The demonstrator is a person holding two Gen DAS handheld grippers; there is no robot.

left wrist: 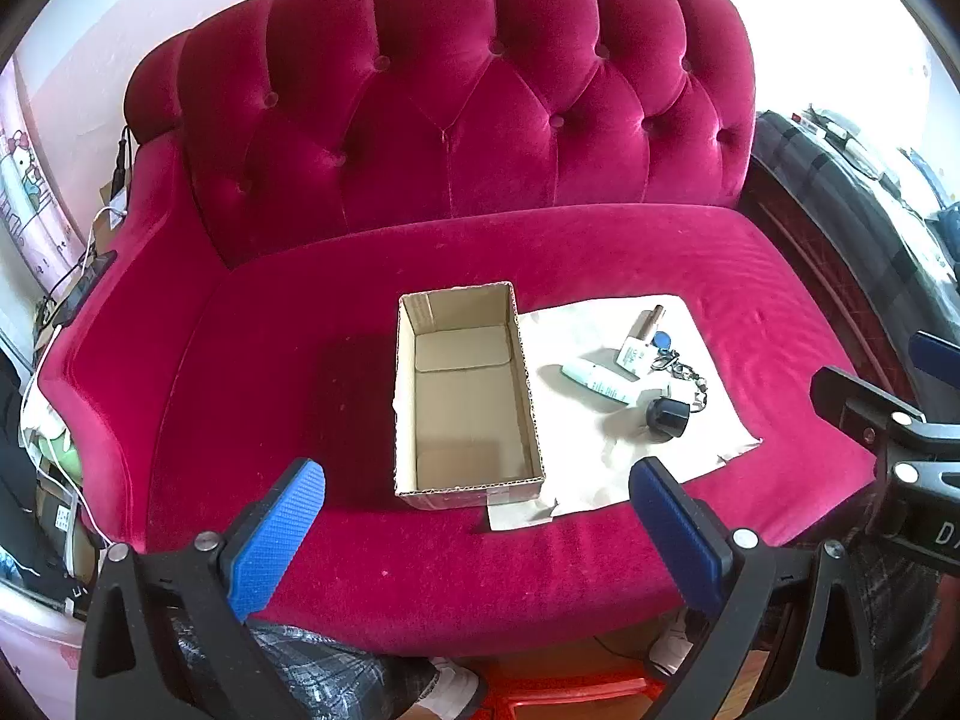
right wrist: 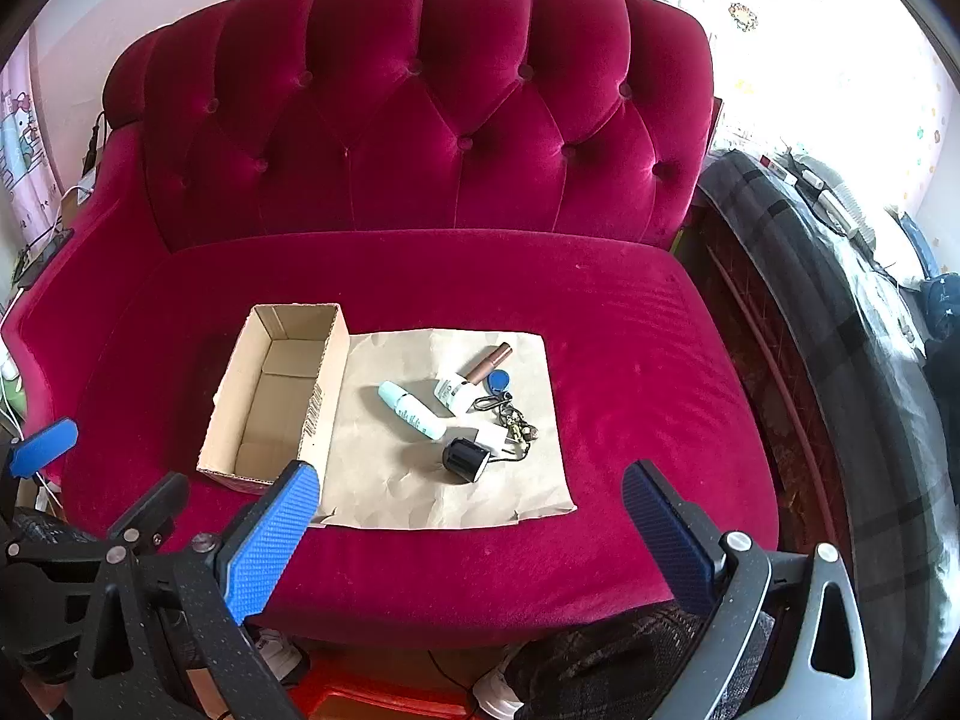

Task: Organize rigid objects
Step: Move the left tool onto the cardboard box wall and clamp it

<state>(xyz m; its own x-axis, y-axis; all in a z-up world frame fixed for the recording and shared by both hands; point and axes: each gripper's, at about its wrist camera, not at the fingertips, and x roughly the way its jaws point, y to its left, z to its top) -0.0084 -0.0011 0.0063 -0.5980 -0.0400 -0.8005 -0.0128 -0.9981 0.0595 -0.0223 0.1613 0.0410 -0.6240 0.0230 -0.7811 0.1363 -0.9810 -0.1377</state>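
Observation:
An open, empty cardboard box [left wrist: 468, 396] [right wrist: 282, 396] stands on the red sofa seat. To its right lies a sheet of brown paper [left wrist: 600, 468] [right wrist: 420, 492] with small items: a pale blue tube [right wrist: 411, 411] [left wrist: 600, 383], a small white bottle [right wrist: 455, 393], a copper-coloured stick [right wrist: 489, 361], a blue key fob [right wrist: 498, 382] on a key bunch [right wrist: 516, 426], and a black cap-like piece [right wrist: 465, 461] [left wrist: 666, 414]. My left gripper [left wrist: 477, 486] hangs open in front of the box. My right gripper [right wrist: 471, 489] hangs open over the paper's near edge. Neither holds anything.
The tufted red velvet sofa [right wrist: 420, 120] fills both views. A dark plaid blanket [right wrist: 840, 324] lies to its right. Cables and clutter [left wrist: 54, 324] sit beside the left arm. The person's legs and shoes [left wrist: 444, 684] show below the seat edge, over a red stool.

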